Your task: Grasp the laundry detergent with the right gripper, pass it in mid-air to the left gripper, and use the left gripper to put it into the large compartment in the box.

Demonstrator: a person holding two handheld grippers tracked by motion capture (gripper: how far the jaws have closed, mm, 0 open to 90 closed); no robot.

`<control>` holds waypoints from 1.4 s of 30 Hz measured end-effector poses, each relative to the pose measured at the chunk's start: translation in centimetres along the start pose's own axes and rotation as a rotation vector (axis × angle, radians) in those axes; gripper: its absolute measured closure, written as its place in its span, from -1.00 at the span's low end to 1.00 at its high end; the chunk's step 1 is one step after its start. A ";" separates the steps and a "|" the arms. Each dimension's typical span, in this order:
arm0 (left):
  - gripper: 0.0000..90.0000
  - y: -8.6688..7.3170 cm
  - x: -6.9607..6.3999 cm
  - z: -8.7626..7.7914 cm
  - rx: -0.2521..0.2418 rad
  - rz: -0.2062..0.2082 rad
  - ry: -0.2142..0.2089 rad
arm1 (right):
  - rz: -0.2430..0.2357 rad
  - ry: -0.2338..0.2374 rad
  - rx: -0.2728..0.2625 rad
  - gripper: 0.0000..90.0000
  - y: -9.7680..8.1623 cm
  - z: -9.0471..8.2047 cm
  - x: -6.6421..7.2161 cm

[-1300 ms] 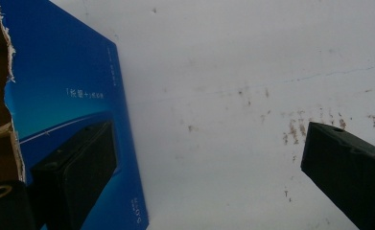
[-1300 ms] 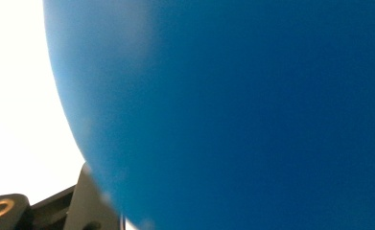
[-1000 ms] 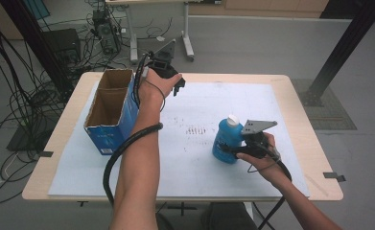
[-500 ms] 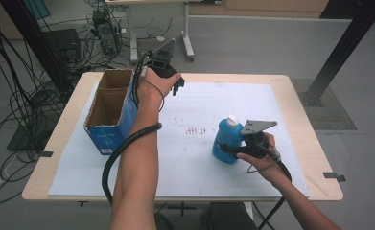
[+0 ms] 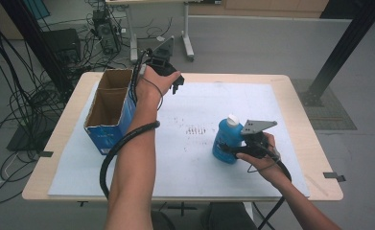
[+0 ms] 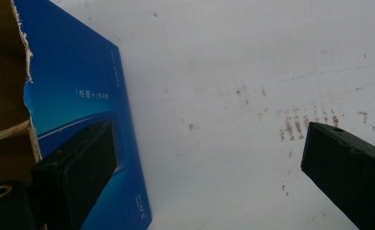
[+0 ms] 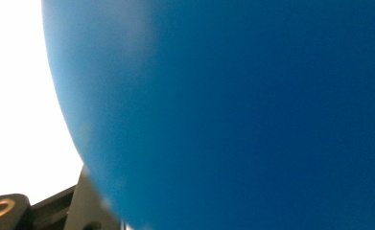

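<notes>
Standing upright near the table's right edge, a blue bottle (image 5: 227,142) is clamped by the right gripper (image 5: 237,149). The left gripper (image 5: 174,84), jaws spread and empty, is held beside an open cardboard box (image 5: 109,111) on the white sheet (image 5: 209,100); cables (image 5: 27,96) litter the floor.

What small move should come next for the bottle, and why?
Probably lift the blue bottle and carry it toward the open cardboard box. The right tool is already shut on it, it stands upright on the table, and the left tool waits open beside the box.
</notes>
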State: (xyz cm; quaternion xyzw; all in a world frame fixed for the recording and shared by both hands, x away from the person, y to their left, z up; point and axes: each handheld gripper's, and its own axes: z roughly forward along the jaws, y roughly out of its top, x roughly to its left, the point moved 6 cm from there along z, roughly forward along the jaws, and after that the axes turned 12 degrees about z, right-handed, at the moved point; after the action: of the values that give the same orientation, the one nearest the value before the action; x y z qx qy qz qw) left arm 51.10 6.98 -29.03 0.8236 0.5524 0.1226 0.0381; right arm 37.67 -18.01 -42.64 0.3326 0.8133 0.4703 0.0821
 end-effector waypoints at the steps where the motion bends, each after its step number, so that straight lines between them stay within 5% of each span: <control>1: -0.87 0.0 0.0 0.0 0.001 0.004 0.000 | 0.002 0.000 0.000 -0.03 0.0 0.0 0.0; 10: -0.87 -0.3 -0.2 -0.4 -0.001 0.043 -0.021 | 0.020 -0.013 0.005 -0.03 0.1 0.0 0.0; 23: -0.87 -0.8 0.7 -3.4 -0.017 0.162 -0.042 | 0.058 -0.016 0.040 -0.02 0.6 0.2 -0.1; 29: -0.88 -2.0 0.6 -4.4 -0.027 0.275 -0.079 | 0.072 0.003 0.078 -0.02 1.6 0.3 -0.2; 37: -0.87 -2.7 0.8 -5.8 -0.024 0.421 -0.084 | 0.066 0.026 0.107 -0.02 5.1 0.7 -0.9; 42: -0.88 -2.7 1.1 -7.3 -0.076 0.527 -0.091 | 0.071 0.064 0.126 -0.03 7.4 1.1 -1.1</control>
State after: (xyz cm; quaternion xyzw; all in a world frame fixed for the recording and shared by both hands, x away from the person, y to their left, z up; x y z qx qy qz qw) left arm 47.28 8.52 -22.37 0.9416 0.3117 0.1120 0.0604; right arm 42.47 -15.44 -37.37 0.3505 0.8312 0.4312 0.0182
